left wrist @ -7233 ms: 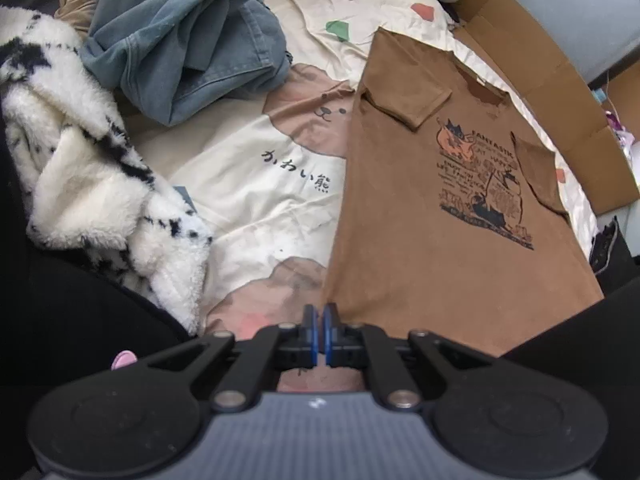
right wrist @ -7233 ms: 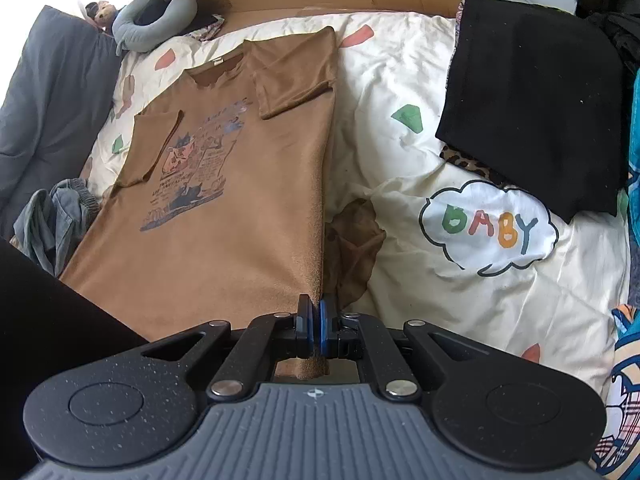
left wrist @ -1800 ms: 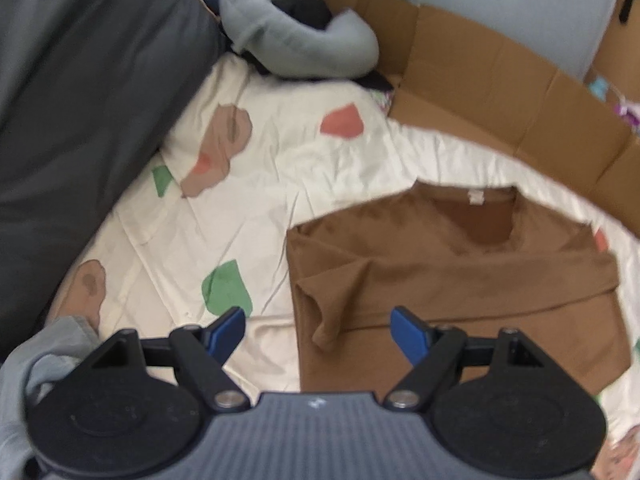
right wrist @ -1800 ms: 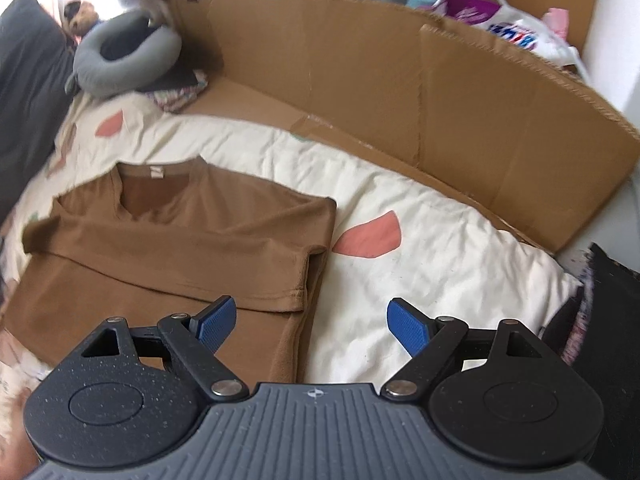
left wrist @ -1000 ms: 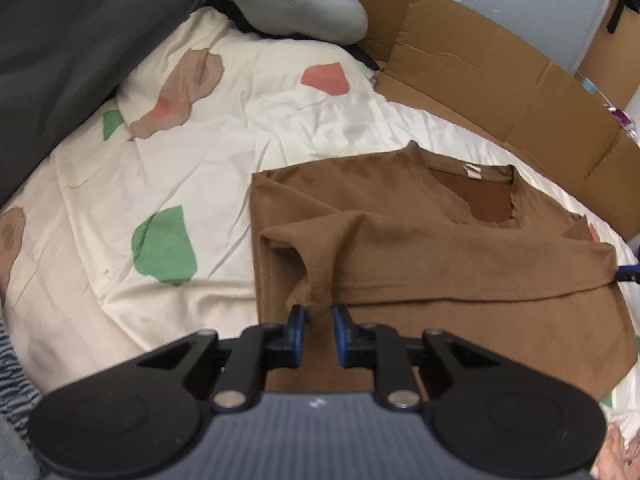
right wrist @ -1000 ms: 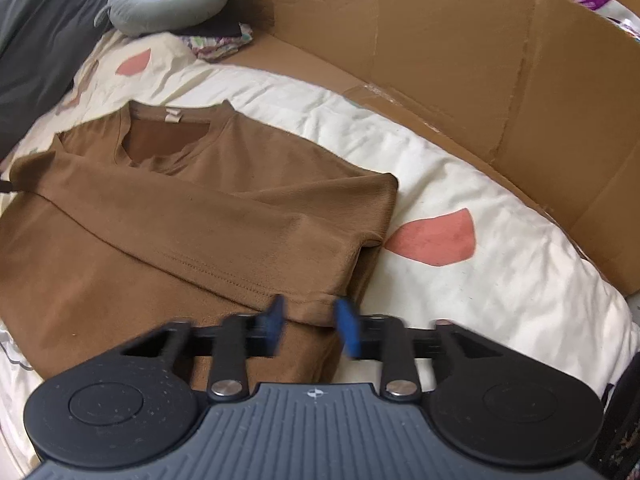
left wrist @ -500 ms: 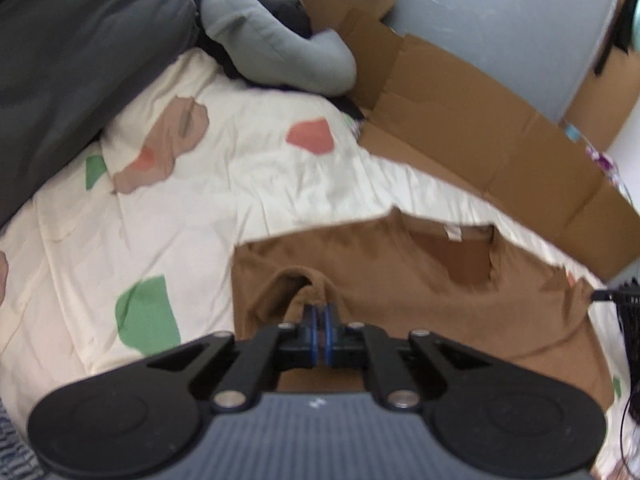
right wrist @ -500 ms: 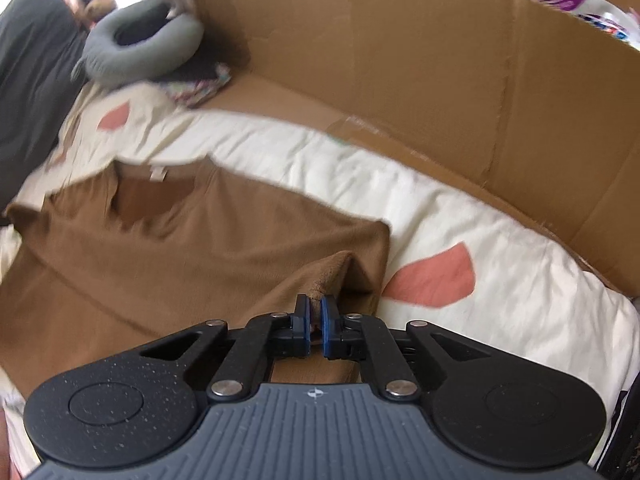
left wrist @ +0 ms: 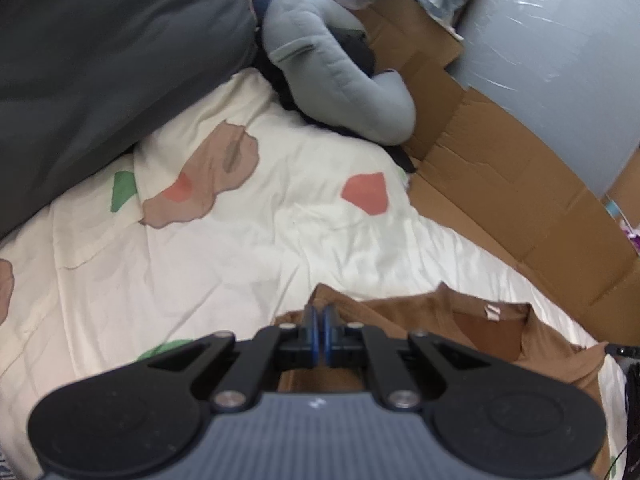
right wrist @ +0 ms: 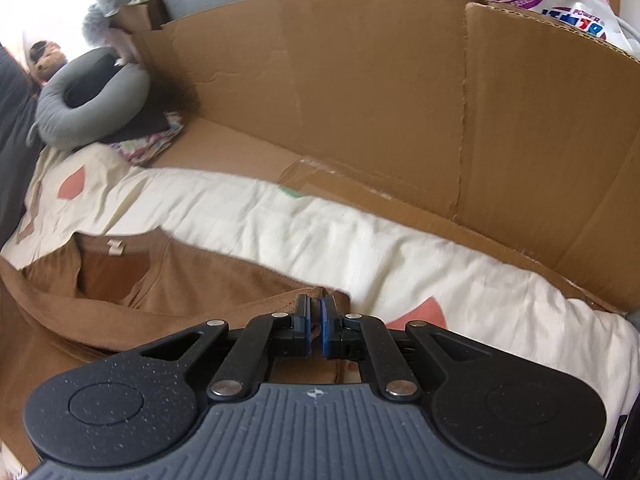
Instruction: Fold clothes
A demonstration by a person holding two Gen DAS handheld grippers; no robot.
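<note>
At the lower centre of each view, the left gripper [left wrist: 319, 334] and right gripper [right wrist: 315, 330] each pinch the brown T-shirt [right wrist: 224, 284] on the bed [left wrist: 224, 256].

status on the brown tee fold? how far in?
Done: the brown T-shirt lies collar-up on the quilt with a layer already folded across its body. In hand: the left tool and right tool are each shut on an edge of that folded layer, one at each side, lifting it off the quilt. Left: carry the fold over, lay it flat, release. The finished shape isn't visible yet.
</note>
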